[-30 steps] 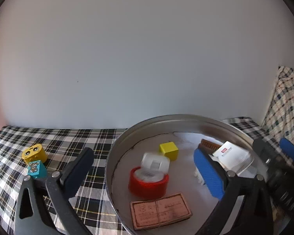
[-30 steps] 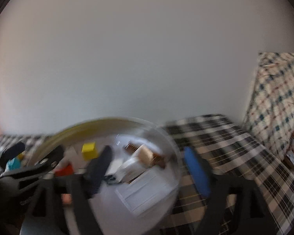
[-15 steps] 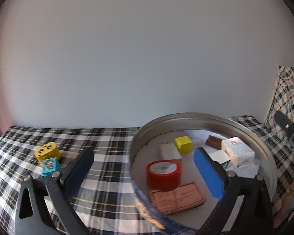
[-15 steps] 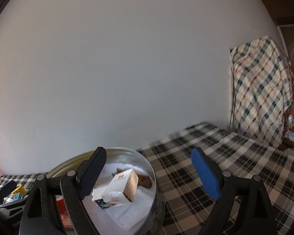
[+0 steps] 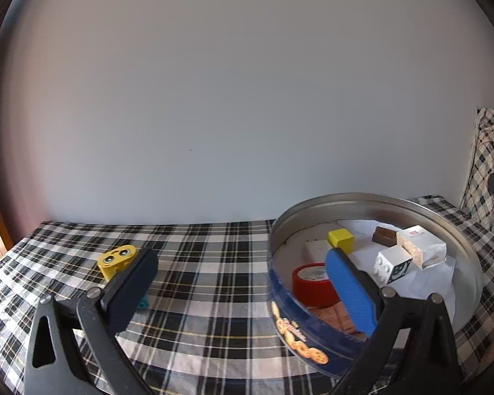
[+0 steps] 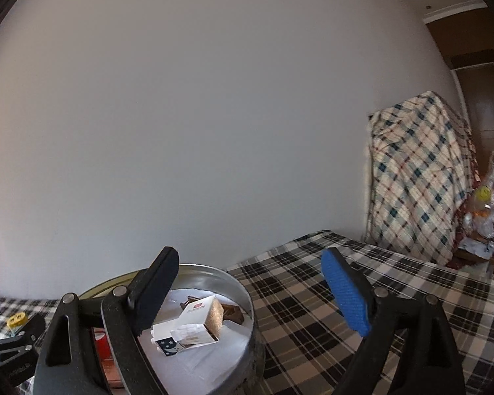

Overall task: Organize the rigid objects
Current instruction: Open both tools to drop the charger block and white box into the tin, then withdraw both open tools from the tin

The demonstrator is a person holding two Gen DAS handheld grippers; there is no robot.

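Round metal tin [image 5: 372, 197] — bare silver inside, dark blue outer wall with printed cookies, white paper liner — sits on the black-and-white plaid cloth [image 5: 207, 263] covering the bench. Inside the tin: glossy red tape roll [image 5: 308, 284] at 7 o'clock, flat brown card stack [image 5: 337, 316] below it, yellow cube [image 5: 341, 238] and flat white block [image 5: 317, 250] near 11, small brown piece [image 5: 383, 235] at 12, white carton with a tan end [image 5: 420, 250] at 2, white studded toy block with a dark printed face [image 5: 393, 265] near centre.

Outside the tin, at its 9 o'clock: yellow toy block with eyes [image 5: 117, 260], well apart from it on the cloth.

Left gripper [image 5: 240, 291] spread wide, holding nothing — blue ribbed pad over the tin, black pad over the cloth. Right gripper [image 6: 247, 299] also spread and empty, its black pad over the tin.
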